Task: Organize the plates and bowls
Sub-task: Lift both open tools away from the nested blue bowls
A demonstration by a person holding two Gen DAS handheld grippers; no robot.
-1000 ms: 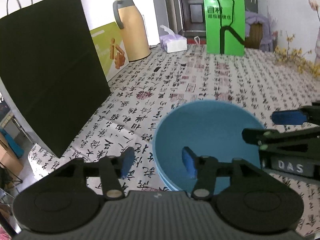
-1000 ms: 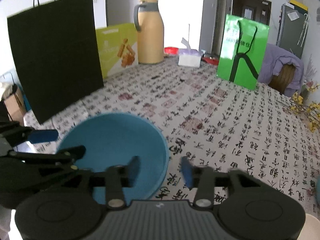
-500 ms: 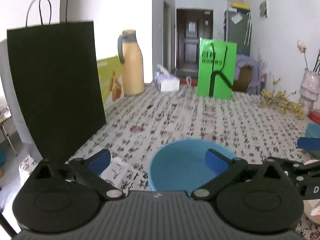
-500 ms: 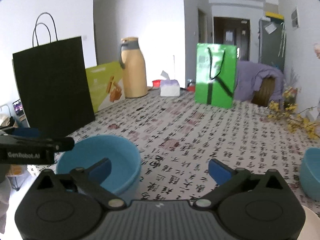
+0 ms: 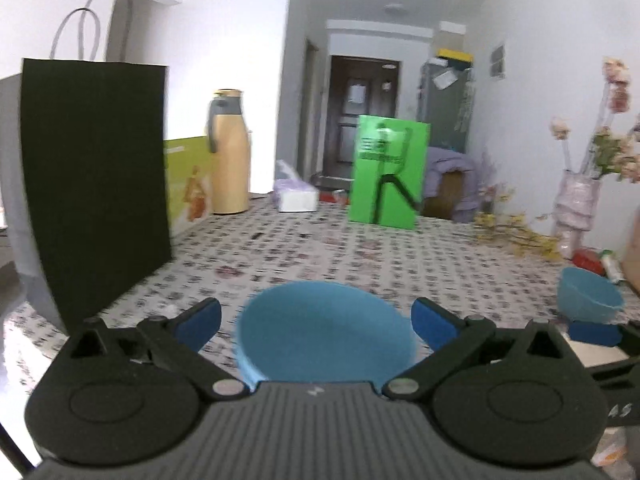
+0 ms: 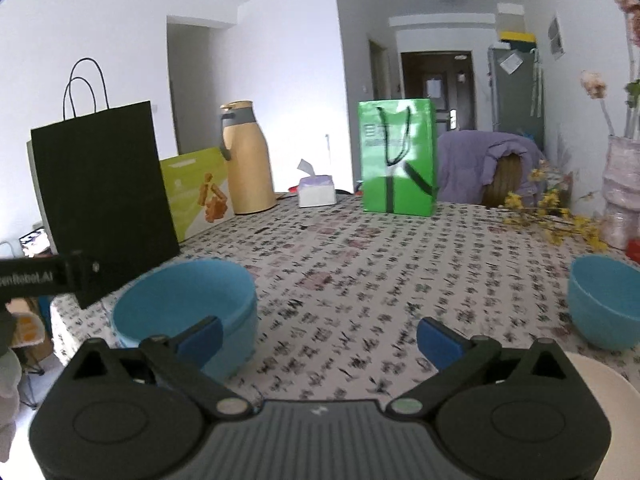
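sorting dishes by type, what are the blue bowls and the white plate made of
Blue bowls: likely plastic or melamine; flat even colour, matte, thin rims, no glaze shine. White plate: could be ceramic or melamine; smooth pale surface, only an edge shows.

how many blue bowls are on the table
3 that show: two stacked together at the left, upper nested in lower, and a single bowl at the right, near a white plate. More could be nested out of sight.

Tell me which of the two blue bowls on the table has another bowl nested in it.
The blue bowl stack on the left, in front of the black paper bag, shows a doubled rim. The single blue bowl at the right edge, beside the white plate, shows one rim.
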